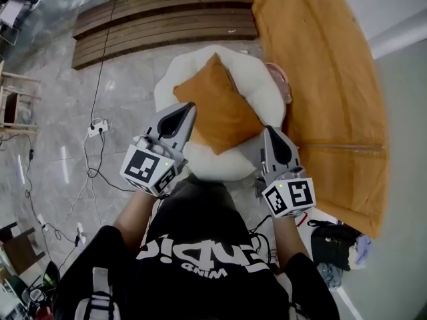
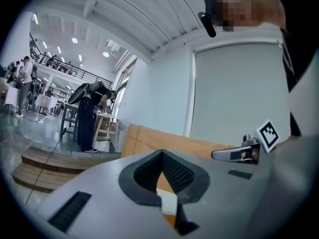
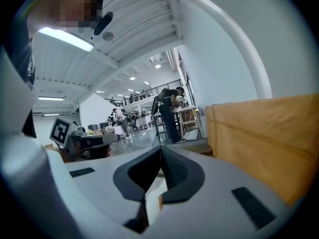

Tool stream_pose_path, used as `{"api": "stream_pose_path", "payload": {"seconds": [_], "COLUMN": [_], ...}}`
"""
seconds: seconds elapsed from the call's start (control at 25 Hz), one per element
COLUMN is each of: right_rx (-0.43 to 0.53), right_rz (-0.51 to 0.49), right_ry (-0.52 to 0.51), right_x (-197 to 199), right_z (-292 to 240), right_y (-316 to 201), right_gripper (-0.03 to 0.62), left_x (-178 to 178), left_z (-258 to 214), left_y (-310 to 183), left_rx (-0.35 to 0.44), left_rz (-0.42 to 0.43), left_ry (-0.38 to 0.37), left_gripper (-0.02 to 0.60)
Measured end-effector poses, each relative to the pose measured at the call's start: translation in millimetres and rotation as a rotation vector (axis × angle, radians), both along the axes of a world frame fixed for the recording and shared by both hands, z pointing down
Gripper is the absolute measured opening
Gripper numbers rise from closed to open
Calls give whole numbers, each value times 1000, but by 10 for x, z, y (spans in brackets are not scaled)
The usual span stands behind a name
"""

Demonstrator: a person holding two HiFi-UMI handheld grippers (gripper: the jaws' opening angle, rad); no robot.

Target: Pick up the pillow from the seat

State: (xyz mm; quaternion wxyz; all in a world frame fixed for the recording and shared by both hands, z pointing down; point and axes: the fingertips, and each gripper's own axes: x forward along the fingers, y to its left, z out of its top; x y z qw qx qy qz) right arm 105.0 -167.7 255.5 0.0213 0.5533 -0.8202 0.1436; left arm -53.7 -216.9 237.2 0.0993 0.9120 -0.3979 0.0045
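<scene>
An orange square pillow [image 1: 217, 105] lies tilted on a round white seat [image 1: 270, 95] just ahead of me. My left gripper [image 1: 187, 107] is shut and empty, its tip over the pillow's near left edge. My right gripper [image 1: 271, 133] is shut and empty too, its tip over the seat's near right rim beside the pillow. In the left gripper view the closed jaws [image 2: 162, 154] leave a slit that shows a sliver of orange pillow [image 2: 170, 220], and the right gripper [image 2: 239, 154] shows alongside. In the right gripper view the jaws [image 3: 160, 152] meet, and the left gripper [image 3: 84, 143] shows at the left.
A large orange-brown panel [image 1: 327, 79] lies close to the seat's right side. Wooden planks [image 1: 167, 19] lie on the floor beyond it. Cables and a socket strip [image 1: 97, 127] trail on the stone floor at the left. A black bag [image 1: 333, 240] sits at my right. People stand at tables [image 2: 89, 113] far off.
</scene>
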Motion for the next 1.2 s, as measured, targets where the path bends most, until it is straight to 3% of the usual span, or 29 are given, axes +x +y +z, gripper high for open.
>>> {"api": "stream_pose_path", "payload": {"seconds": [0.4,0.6,0.8,1.0,1.2], "right_rx": [-91,-141,-241,-237,-228], "right_rz": [29,64,58,50,38], "right_ry": [-35,-41,-48,-59,-38], "right_x": [163,143,27,-10,23], "right_z": [769,1494,2110,2315,2578], "right_y": [-166,-48,134,-36,-352], "right_gripper": [21,21,21,21,21], "left_x": [162,148,131,293,410], "left_z": [819,1502,2055,2294,2583], "left_y": [-265,-332,-251,-283,-553], "left_rx": [-89,-111,-183,-192,-192], "left_rz": [14,12,30,77,93], "left_ry": [-49,-68,-79,-86,-157], "left_gripper": [6,6,6,6,6]}}
